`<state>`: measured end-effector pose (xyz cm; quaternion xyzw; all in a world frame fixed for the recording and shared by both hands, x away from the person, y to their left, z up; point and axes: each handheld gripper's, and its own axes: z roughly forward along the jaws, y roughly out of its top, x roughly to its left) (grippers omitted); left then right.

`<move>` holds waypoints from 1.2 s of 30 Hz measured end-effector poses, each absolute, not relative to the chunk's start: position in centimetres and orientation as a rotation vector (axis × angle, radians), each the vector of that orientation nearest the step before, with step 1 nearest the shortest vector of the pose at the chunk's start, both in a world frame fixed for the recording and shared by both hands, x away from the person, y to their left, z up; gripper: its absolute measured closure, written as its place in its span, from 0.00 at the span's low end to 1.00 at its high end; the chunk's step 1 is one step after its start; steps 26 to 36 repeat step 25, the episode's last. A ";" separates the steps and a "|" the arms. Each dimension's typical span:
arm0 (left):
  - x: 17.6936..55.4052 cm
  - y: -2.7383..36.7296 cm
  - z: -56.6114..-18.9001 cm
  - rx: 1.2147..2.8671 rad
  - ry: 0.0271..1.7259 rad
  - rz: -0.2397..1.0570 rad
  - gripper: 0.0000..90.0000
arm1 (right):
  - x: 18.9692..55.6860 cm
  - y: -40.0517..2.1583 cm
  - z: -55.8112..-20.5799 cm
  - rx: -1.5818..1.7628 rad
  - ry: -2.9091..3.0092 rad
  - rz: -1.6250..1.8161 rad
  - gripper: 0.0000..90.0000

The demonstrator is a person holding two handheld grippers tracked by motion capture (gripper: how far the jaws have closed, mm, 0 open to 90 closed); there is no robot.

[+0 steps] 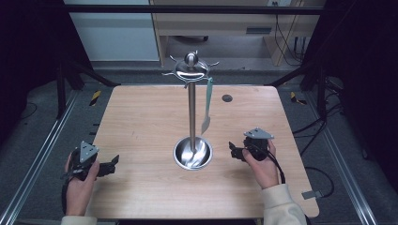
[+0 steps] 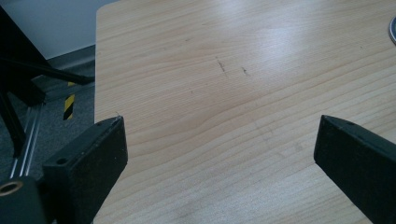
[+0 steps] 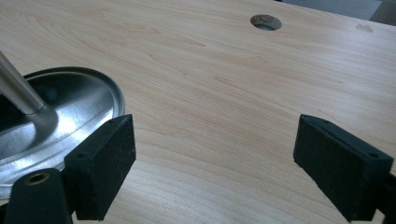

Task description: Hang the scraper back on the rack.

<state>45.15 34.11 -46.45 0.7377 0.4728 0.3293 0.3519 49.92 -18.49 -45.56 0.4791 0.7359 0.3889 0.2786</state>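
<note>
A steel utensil stand [image 1: 192, 112] rises from a round dish base [image 1: 192, 153] in the middle of the wooden table [image 1: 141, 122]. From one of its top hooks hangs a pale green spatula [image 1: 207, 105]. My left gripper [image 1: 112, 165] rests at the table's left front, jaws wide open over bare wood [image 2: 219, 140]. My right gripper [image 1: 232, 149] sits just right of the base, open, with nothing between its pads [image 3: 105, 163]. In the right gripper view the base's rim [image 3: 109, 91] and the pole [image 3: 16, 88] lie at the left.
A small round hole [image 1: 227, 98] is cut in the table behind the stand, and the right gripper view has the hole [image 3: 265, 22] too. Black frame struts [image 1: 75, 70] flank the table. A wooden desk [image 1: 225, 23] stands beyond it. Metal rails [image 1: 42, 150] run along the floor.
</note>
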 end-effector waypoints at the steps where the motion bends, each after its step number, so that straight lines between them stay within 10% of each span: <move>1: 45.2 34.1 -46.5 1.911 1.225 0.853 0.03 | 50.0 -18.4 -45.6 1.290 1.976 1.044 0.15; 36: 45.3 34.0 -46.6 1.922 1.217 0.830 0.03 | 51.9 -15.4 -47.3 1.222 2.044 1.020 0.15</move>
